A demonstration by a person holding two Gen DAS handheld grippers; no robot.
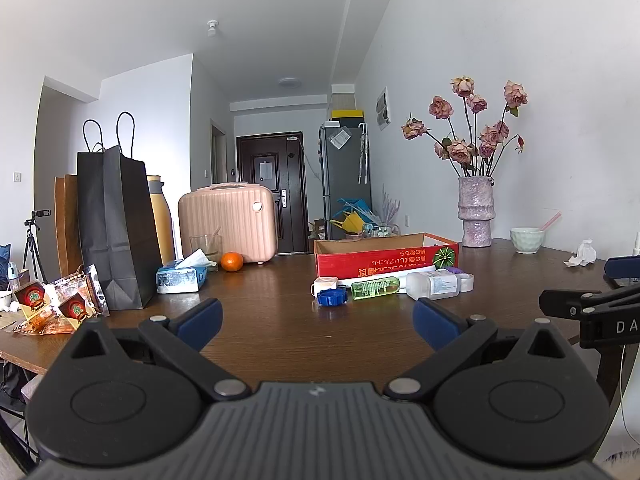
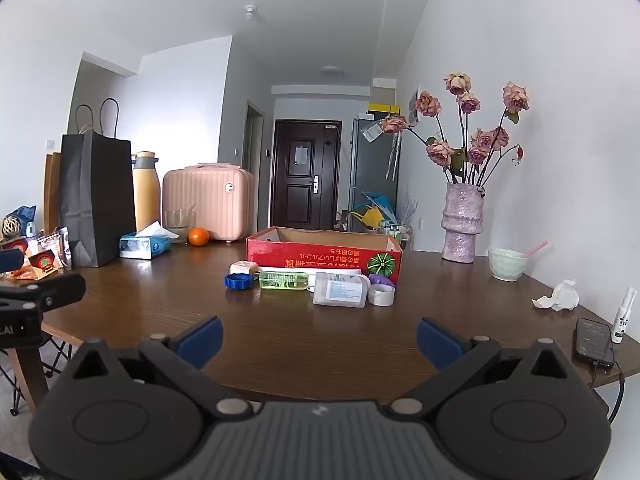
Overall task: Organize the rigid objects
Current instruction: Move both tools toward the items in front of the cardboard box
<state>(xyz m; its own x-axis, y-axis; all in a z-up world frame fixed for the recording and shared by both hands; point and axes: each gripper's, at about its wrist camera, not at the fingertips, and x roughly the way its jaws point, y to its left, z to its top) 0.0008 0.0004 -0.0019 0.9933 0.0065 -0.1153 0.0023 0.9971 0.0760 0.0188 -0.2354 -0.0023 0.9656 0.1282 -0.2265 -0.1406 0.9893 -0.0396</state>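
A red cardboard box stands open on the brown table. In front of it lie a blue cap, a green bottle, a clear labelled bottle, a tape roll, a small white box and a purple piece. My left gripper is open and empty, short of the row. My right gripper is open and empty too, also near the table's front edge.
A black paper bag, tissue pack, orange, glass and pink case stand at the left. A vase of roses, bowl, crumpled tissue, phone and spray bottle are at the right.
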